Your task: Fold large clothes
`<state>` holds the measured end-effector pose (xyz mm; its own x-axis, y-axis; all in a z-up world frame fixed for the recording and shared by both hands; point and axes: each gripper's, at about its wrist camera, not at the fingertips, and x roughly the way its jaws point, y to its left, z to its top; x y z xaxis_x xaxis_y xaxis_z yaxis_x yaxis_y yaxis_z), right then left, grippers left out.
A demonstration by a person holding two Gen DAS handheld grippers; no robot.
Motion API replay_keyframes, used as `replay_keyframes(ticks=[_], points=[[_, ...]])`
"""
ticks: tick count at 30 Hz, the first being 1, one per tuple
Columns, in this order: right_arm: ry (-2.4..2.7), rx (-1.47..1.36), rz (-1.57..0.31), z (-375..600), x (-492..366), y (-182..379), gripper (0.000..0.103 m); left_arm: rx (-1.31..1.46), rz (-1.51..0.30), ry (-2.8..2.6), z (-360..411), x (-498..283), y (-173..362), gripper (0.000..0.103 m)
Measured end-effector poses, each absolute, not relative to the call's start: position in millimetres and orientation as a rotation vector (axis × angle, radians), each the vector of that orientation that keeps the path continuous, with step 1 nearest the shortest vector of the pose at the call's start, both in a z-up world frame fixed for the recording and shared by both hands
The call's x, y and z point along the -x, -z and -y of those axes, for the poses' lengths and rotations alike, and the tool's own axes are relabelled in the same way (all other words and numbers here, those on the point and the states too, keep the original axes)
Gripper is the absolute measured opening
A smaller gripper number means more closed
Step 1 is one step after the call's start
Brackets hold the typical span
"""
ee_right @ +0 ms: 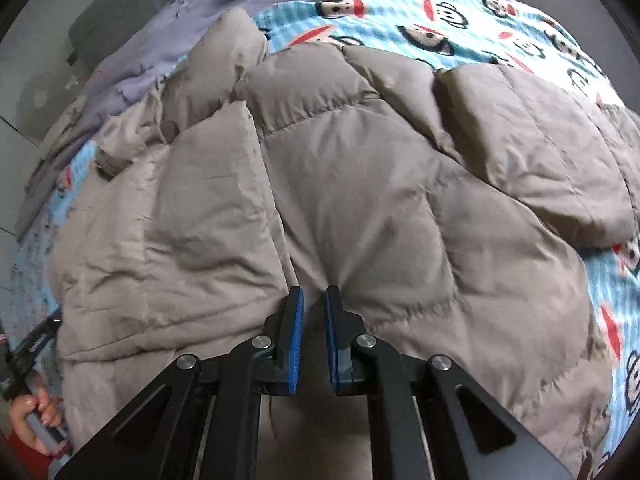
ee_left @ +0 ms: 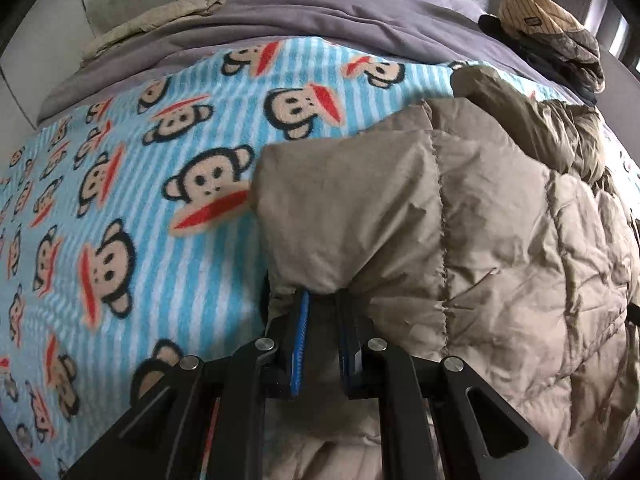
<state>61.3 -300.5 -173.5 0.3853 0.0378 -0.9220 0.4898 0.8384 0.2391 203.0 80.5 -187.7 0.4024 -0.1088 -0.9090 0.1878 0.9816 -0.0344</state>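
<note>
Both grippers are clamped on the coat (ee_right: 360, 184): left gripper (ee_left: 322, 300) at its edge, right gripper (ee_right: 314, 294) mid-panel. Over the blanket (ee_left: 120, 208), folding looks barely begun.

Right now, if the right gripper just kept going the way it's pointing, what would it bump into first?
The puffy beige coat. The right gripper is already shut on a fold of it, so pushing on would only press deeper into the padding, probably toward the monkey blanket beneath, though depth is hard to judge.
</note>
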Motion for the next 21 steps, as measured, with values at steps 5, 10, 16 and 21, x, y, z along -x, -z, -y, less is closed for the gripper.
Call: replay_keyframes(ticks=[5,10,16,21], points=[[0.241,-0.653,-1.110,306.9,-27.2,151.4,0.015,-0.067,-1.110,0.227,-74.4,-177.5,156.7,0.015],[0.202,-0.756,-1.141,298.3,6.4,156.6,0.016,-0.045,-1.131,0.288,-54.9,-145.9,143.8,0.028],[0.150,-0.882,-1.105,303.4,22.9,165.3,0.029,-0.066,-1.116,0.315,-23.6,-110.1,136.3,0.103],[0.084,-1.030,-1.008,321.0,-10.2,175.6,0.053,-0.073,-1.138,0.314,-5.3,-96.3,136.4,0.103]])
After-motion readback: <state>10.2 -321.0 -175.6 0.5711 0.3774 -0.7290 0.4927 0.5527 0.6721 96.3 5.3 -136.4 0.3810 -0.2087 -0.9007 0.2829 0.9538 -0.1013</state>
